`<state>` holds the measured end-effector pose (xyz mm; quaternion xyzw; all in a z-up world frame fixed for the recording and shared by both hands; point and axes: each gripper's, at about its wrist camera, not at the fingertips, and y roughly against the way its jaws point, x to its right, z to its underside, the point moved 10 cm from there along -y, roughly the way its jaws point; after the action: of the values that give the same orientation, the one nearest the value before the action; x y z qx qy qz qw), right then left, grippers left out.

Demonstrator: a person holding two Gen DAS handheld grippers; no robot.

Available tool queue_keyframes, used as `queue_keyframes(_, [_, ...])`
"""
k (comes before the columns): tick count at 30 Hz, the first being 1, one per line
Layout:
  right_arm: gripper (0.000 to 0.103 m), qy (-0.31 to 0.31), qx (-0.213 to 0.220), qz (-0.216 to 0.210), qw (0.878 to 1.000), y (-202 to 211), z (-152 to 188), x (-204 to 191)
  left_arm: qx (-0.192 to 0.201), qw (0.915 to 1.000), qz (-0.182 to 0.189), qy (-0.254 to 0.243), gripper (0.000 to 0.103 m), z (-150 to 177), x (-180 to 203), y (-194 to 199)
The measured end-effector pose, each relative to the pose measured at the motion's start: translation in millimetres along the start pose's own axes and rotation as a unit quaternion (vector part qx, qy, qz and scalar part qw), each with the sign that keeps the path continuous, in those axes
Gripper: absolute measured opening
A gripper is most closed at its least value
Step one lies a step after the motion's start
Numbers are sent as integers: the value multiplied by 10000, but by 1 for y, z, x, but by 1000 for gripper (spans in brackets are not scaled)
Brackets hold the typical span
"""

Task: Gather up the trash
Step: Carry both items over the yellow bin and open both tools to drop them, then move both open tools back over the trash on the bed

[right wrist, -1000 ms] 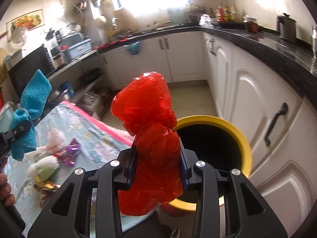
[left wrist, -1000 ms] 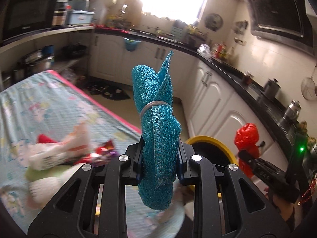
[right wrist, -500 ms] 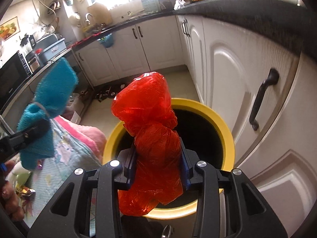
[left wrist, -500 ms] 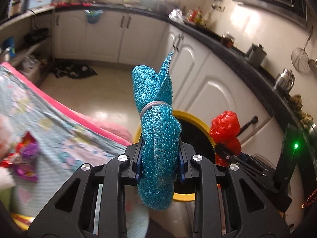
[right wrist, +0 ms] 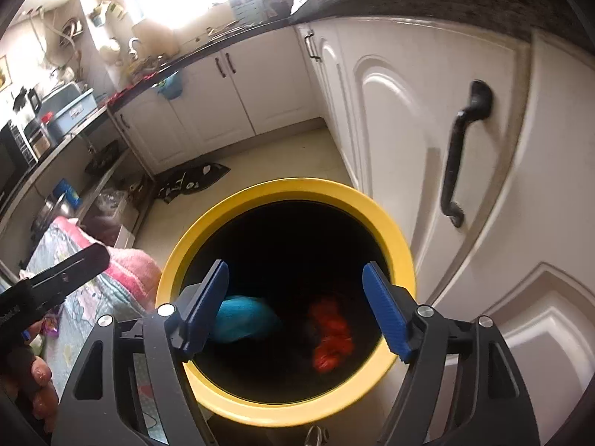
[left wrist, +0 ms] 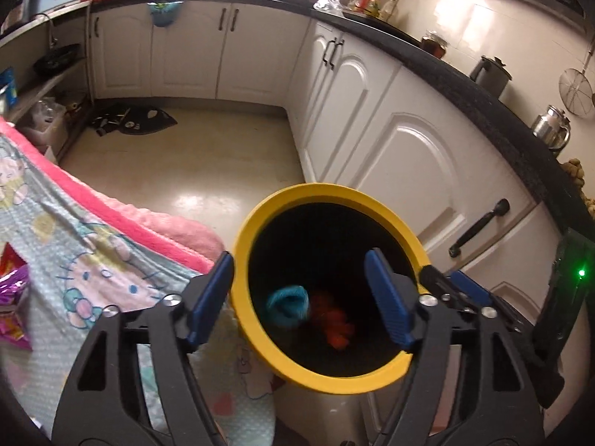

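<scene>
Left wrist view: left gripper (left wrist: 299,299) poised over the mouth of the yellow-rimmed bin (left wrist: 297,195), jaws spread wide with nothing between them; they have just been opening, and a second ago they pinched the blue mesh bundle (left wrist: 288,303), which now lies down in the dark interior, blurred. The red plastic wad (left wrist: 333,321) lies just beside it in the bin. Holding the jaws directly above the opening presumably lets a released piece fall in rather than onto the rim. Bin: round, smooth yellow lip, black inside. The blue finger pads (left wrist: 386,303) are ribbed. To the left, a table cloth (left wrist: 93,260) with cartoon print and a fluffy pink edge; a crinkly purple wrapper (left wrist: 13,290) lies on it, probably trash not yet collected. Right wrist view: right gripper (right wrist: 297,306) likewise over the bin (right wrist: 282,191), jaws well apart and empty, just opened; the red wad (right wrist: 329,334), glossy and crumpled, sits at the bottom right, the blue bundle (right wrist: 247,319) at left, soft-looking. White panelled cabinet door with a black handle (right wrist: 461,156) stands close beside the bin.
</scene>
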<state>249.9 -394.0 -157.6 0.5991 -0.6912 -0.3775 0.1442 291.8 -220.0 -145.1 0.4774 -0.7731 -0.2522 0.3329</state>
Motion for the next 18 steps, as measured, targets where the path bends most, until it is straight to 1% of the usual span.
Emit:
queue_keyframes(2, [74,-16,31,17,10000,3,-2,0,44,9999,-105,13,79,-1,-8,6])
queue_keyframes(3, [75,12,66,26,10000,5,-3,-1,95,9998,-161,17,81,-2,-12,12])
queue_keyframes(5, [77,95,142,17,9999,9,-6,-5,205,9994,-287,36,92,-3,-19,22])
queue_keyframes(13, [81,362,342,-259,9984,31,-12,-34,566,9966,-579,170,92,-5,-44,67])
queue_keyframes(18, [82,599,437,-552,9957,52,-8,-65,848,9929,-785,299,92,-5,-66,105])
